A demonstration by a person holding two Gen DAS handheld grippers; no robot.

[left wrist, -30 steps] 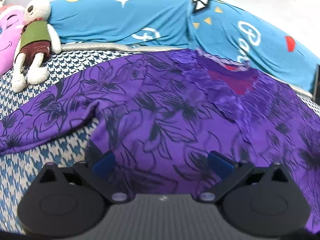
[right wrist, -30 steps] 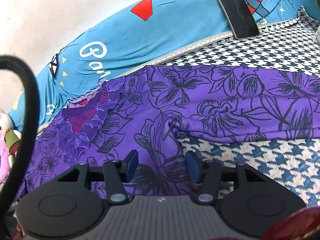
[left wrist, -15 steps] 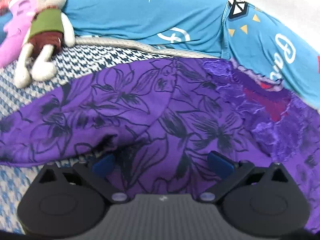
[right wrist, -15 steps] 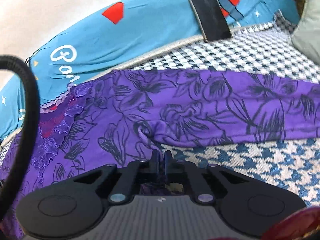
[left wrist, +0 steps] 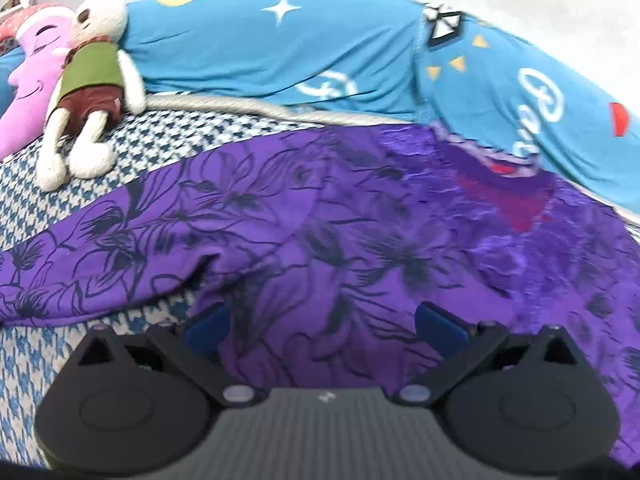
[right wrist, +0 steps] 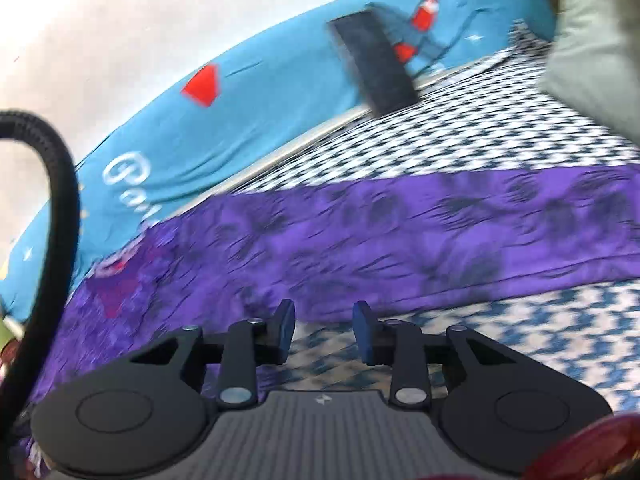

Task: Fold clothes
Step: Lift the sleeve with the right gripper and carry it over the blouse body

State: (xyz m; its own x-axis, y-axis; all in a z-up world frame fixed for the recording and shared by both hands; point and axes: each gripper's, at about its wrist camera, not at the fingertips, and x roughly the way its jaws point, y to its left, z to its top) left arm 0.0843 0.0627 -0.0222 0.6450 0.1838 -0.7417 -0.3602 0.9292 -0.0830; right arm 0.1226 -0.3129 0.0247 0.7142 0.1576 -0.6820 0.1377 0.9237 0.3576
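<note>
Two grippers, jaws spread, nothing pinched: left gripper [left wrist: 322, 326] is hovering over the body of the purple floral blouse [left wrist: 360, 232], right gripper [right wrist: 323, 330] is sitting just short of its sleeve [right wrist: 460, 236]. Blouse is lying flat on the houndstooth bedcover [right wrist: 500, 128], sleeves running crosswise to both jaws, neckline [left wrist: 504, 172] pointing away toward the blue pillows [left wrist: 300, 48]

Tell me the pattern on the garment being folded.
Purple garment with dark line-drawn flowers, clearest in the left wrist view.
</note>
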